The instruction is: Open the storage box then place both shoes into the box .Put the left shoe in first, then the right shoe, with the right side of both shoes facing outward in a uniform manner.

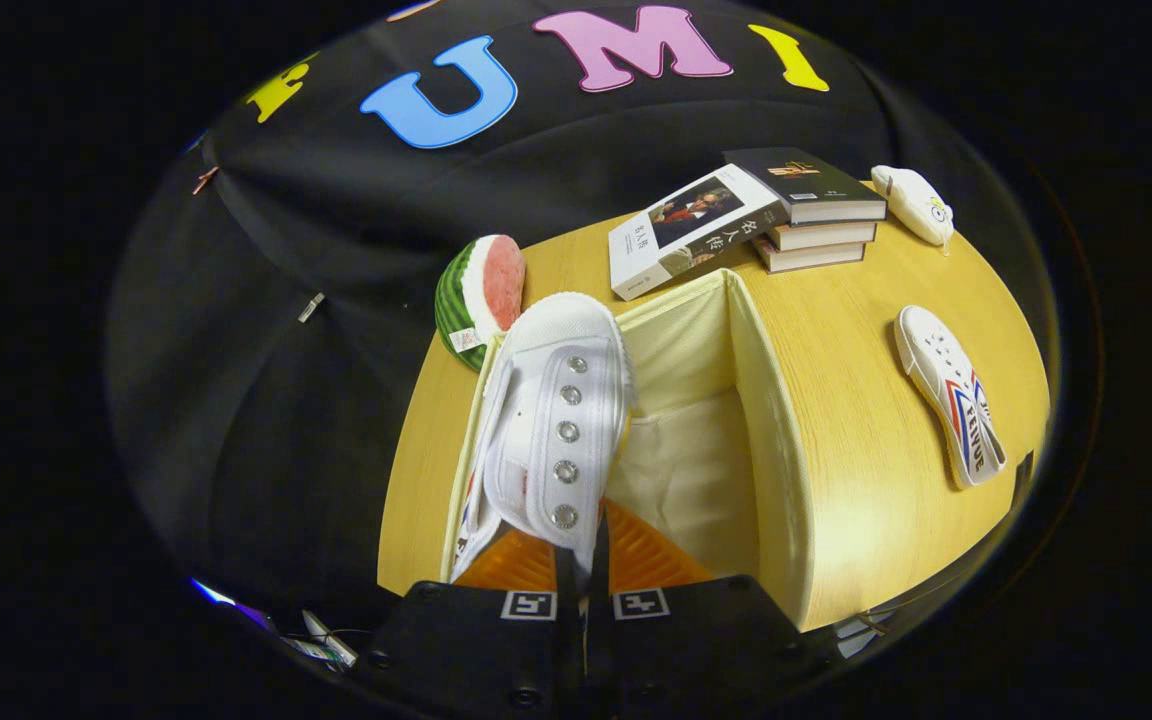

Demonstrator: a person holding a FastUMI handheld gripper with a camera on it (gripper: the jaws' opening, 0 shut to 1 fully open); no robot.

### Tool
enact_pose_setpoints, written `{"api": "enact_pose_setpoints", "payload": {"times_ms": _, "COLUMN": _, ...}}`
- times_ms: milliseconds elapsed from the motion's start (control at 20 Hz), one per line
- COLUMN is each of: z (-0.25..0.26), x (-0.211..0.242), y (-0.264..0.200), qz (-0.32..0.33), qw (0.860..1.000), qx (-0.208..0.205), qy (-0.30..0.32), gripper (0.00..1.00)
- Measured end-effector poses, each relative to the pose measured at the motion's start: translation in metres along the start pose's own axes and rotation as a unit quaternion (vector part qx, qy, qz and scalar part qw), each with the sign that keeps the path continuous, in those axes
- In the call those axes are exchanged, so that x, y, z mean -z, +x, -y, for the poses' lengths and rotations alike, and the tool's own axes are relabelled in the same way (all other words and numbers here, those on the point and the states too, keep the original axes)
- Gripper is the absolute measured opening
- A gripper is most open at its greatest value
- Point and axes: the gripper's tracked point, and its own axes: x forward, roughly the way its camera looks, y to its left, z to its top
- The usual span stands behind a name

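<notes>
A light wooden table (866, 420) fills the booth floor of the scene, backed by the black cloth wall (266, 300); on the table stands an open cream fabric storage box (771, 440), its pale lining visible inside; the gripper (581, 545) hangs over the box with its orange fingers (651, 560) drawn close together, clamped on the edge of a white canvas shoe (556, 420); that shoe sits just ahead of the fingers, above the left part of the box opening, its long axis running away from the gripper, toe cap pointing toward the far wall, its row of metal eyelets facing up; the second shoe (951, 395) lies on its side on the table well apart to the right of the box, sole edge with red and blue stripes showing; beyond the box lie a stack of books (816, 215), a watermelon-slice toy (481, 295) and a small white pouch (916, 205).
</notes>
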Motion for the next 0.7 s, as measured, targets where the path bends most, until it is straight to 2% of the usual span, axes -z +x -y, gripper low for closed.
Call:
{"api": "enact_pose_setpoints", "payload": {"times_ms": 50, "z": 0.002, "x": 0.009, "y": 0.005, "qz": -0.015, "qw": 1.000, "qx": 0.004, "qy": -0.002, "gripper": 0.06}}
{"api": "enact_pose_setpoints", "payload": {"times_ms": 150, "z": 0.004, "x": 0.019, "y": 0.016, "qz": -0.034, "qw": 0.999, "qx": 0.010, "qy": -0.016, "gripper": 0.12}}
{"api": "enact_pose_setpoints", "payload": {"times_ms": 250, "z": -0.014, "x": 0.029, "y": 0.026, "qz": -0.053, "qw": 0.998, "qx": -0.026, "qy": -0.010, "gripper": 0.18}}
{"api": "enact_pose_setpoints", "payload": {"times_ms": 350, "z": -0.036, "x": 0.026, "y": 0.025, "qz": -0.070, "qw": 0.996, "qx": -0.060, "qy": 0.002, "gripper": 0.60}}
{"api": "enact_pose_setpoints", "payload": {"times_ms": 450, "z": -0.041, "x": 0.005, "y": 0.014, "qz": -0.037, "qw": 0.997, "qx": -0.068, "qy": -0.008, "gripper": 1.00}}
{"api": "enact_pose_setpoints", "payload": {"times_ms": 600, "z": -0.041, "x": -0.025, "y": -0.019, "qz": 0.013, "qw": 0.996, "qx": -0.079, "qy": -0.047, "gripper": 0.98}}
{"api": "enact_pose_setpoints", "payload": {"times_ms": 700, "z": -0.020, "x": -0.042, "y": -0.041, "qz": 0.044, "qw": 0.994, "qx": -0.062, "qy": -0.077, "gripper": 0.98}}
